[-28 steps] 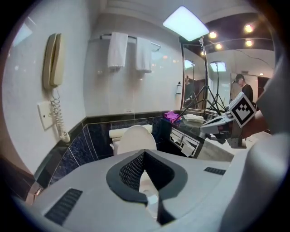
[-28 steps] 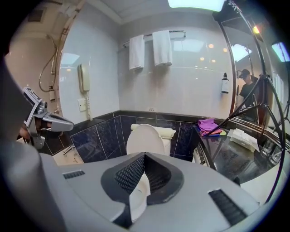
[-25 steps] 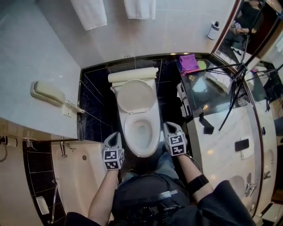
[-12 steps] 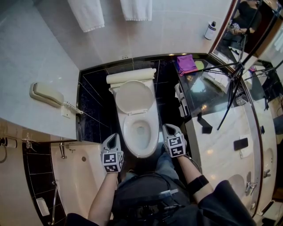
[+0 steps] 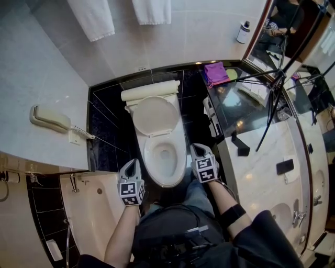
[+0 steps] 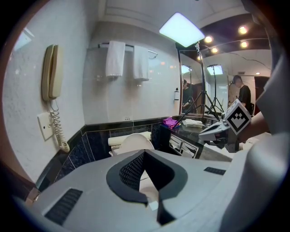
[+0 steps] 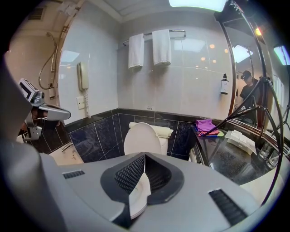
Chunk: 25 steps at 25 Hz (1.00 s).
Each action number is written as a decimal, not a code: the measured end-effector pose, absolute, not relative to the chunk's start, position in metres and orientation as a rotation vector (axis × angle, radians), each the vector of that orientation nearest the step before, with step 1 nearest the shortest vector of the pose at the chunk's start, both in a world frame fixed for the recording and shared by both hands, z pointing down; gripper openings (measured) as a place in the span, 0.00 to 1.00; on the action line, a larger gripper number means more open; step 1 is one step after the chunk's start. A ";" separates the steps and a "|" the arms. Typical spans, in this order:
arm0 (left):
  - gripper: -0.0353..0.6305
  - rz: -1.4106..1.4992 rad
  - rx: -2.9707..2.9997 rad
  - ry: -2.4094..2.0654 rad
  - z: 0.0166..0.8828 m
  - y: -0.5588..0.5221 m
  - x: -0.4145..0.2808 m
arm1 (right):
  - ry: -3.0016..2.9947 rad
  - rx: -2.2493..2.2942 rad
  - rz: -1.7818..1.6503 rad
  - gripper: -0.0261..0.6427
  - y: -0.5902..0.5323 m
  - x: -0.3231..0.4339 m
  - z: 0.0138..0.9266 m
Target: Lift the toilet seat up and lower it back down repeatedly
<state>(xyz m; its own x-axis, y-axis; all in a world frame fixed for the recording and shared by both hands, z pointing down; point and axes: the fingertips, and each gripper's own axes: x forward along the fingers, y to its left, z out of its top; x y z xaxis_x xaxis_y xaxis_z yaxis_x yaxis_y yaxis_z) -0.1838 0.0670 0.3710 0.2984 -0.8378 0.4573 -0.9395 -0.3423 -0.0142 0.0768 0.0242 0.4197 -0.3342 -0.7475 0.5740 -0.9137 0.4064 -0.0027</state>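
The left gripper [image 6: 144,153] has its black ribbed fingers pressed together on nothing. The right gripper [image 7: 144,155] is likewise closed and empty. The white oval plastic toilet seat [image 5: 180,157] lies lowered between them, with the white lid [image 5: 153,115] upright behind.

Toilet [image 5: 159,141] glossy, smooth white ceramic; towels [image 5: 152,10] soft matt cloth; upper wall [image 5: 199,36] pale polished tile; lower wall [image 5: 107,120] black glossy tile; phone [image 5: 49,119] smooth plastic; counter [image 5: 256,167] shiny stone; purple cloth [image 5: 215,73] matt.
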 end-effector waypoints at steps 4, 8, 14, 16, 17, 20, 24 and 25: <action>0.05 0.574 2.334 -1.621 0.377 0.060 -0.182 | -2.153 1.431 0.503 0.17 0.016 0.082 0.436; 0.05 0.593 2.334 -1.611 0.396 0.053 -0.179 | -2.118 1.439 0.662 0.28 0.014 0.089 0.474; 0.05 0.636 2.308 -1.626 0.442 0.041 -0.179 | -2.042 1.437 0.904 0.36 0.017 0.105 0.568; 0.05 0.650 2.294 -1.637 0.462 0.036 -0.182 | -2.004 1.444 0.995 0.36 0.021 0.110 0.602; 0.05 0.661 2.292 -1.635 0.472 0.034 -0.182 | -1.987 1.444 1.033 0.36 0.023 0.112 0.619; 0.05 0.696 2.285 -1.629 0.504 0.033 -0.183 | -1.945 1.426 1.120 0.36 0.033 0.114 0.669; 0.05 0.715 2.265 -1.615 0.545 0.034 -0.176 | -1.903 1.408 1.198 0.36 0.044 0.119 0.733; 0.05 0.723 2.262 -1.609 0.555 0.035 -0.173 | -1.889 1.407 1.227 0.36 0.048 0.121 0.750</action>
